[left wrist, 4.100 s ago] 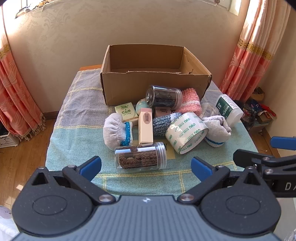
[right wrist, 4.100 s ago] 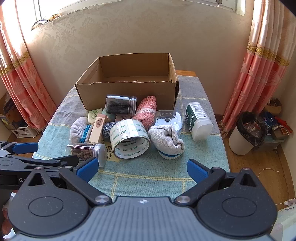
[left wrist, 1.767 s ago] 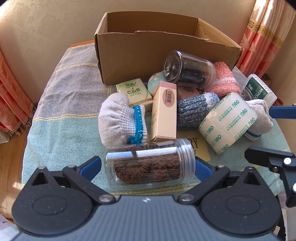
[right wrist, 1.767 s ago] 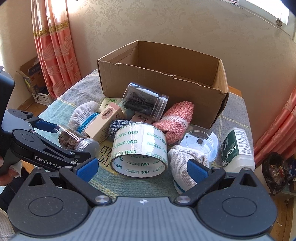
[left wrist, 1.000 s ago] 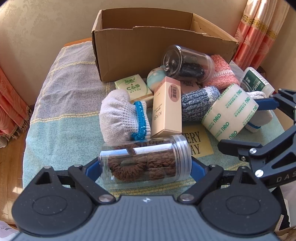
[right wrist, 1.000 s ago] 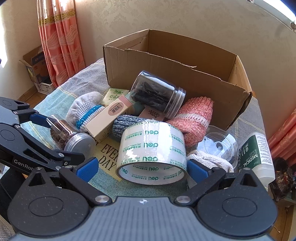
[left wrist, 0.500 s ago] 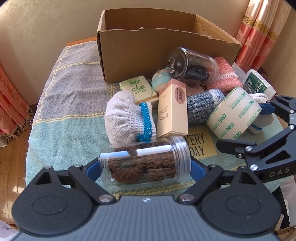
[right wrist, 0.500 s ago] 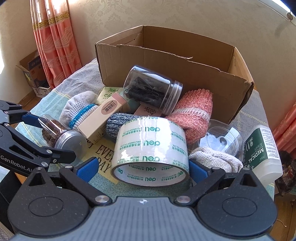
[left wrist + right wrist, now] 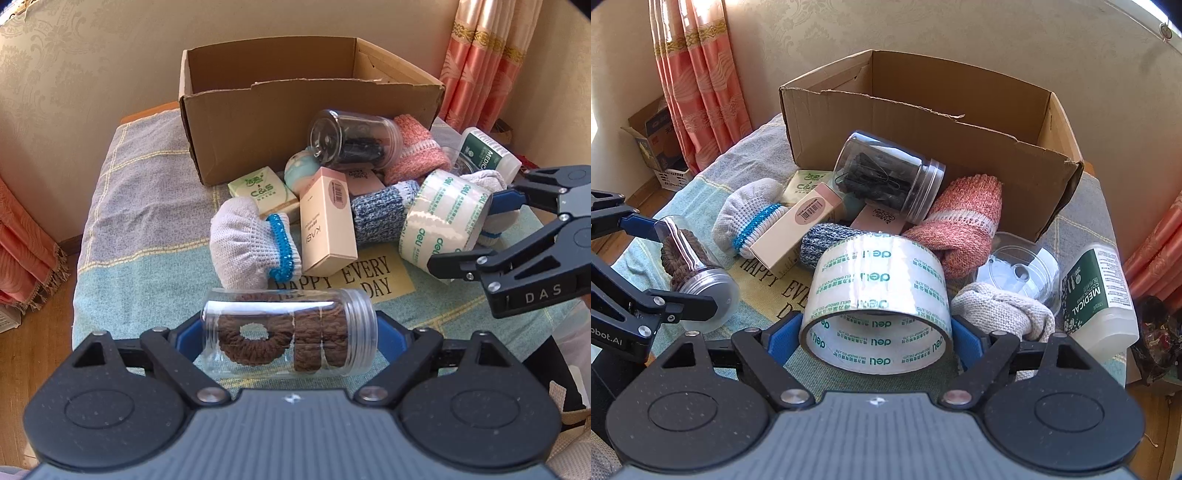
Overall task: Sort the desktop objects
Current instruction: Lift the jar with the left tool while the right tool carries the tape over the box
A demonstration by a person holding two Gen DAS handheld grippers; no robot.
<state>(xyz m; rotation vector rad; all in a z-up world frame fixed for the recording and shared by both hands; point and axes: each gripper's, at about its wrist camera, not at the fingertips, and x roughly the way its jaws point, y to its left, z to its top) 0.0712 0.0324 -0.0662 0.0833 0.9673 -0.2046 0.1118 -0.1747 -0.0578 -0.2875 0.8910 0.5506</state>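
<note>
A clear jar of brown hair ties lies crosswise between the blue pads of my left gripper, which presses on its two ends, jaws still closing. From the right wrist, that jar hangs tilted in the left gripper, just above the cloth. A wide roll of printed clear tape sits between the pads of my right gripper. Its jaws are closing and both pads touch the roll's sides. The left wrist view shows the right gripper clamped across the tape roll. An open cardboard box stands behind.
A pile lies before the box: a white-and-blue sock, pink carton, jar of dark clips, pink sock, grey-blue sock, tissue pack. Right of the tape: beige sock, clear round container, white medical bottle.
Both grippers came forward to the pile. The left one closed on the hair-tie jar about a second ago. The right jaws have since closed in onto the tape roll.
</note>
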